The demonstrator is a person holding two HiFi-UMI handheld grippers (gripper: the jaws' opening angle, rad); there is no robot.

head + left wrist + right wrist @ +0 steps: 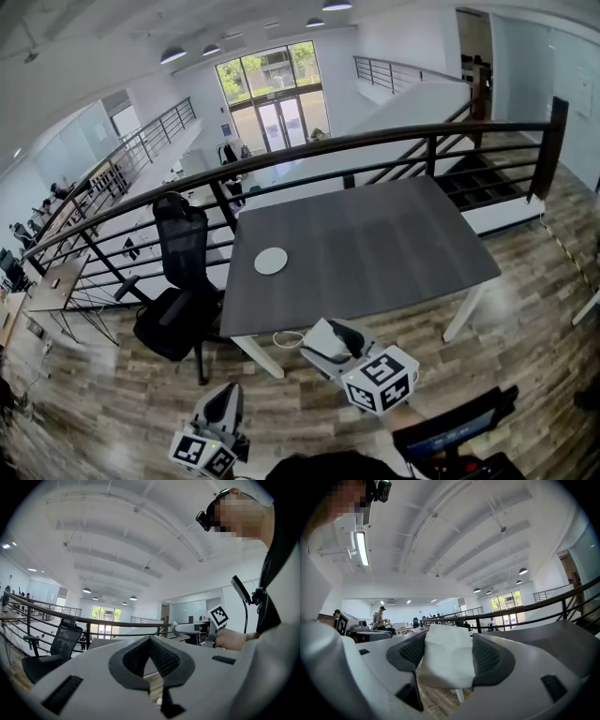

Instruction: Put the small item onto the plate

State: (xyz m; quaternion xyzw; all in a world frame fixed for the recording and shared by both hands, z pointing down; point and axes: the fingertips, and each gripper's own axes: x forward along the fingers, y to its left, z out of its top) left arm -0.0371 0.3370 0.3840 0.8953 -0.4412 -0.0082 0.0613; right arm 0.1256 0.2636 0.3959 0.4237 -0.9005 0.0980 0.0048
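Head view: plate (271, 261) sits left of centre on tabletop (375, 244); right tool (328, 342) and left tool (223, 403) are low in frame, short of its near edge.
Left gripper view: jaws closed, nothing between them.
Right gripper view: jaws clamped on small item (447, 658) (white, soft-looking).
Risk: limp item may cling to a pad at release and land off the plate.

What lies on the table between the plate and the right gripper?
Nothing: the head view shows bare table between the plate and the right gripper holding a white item.
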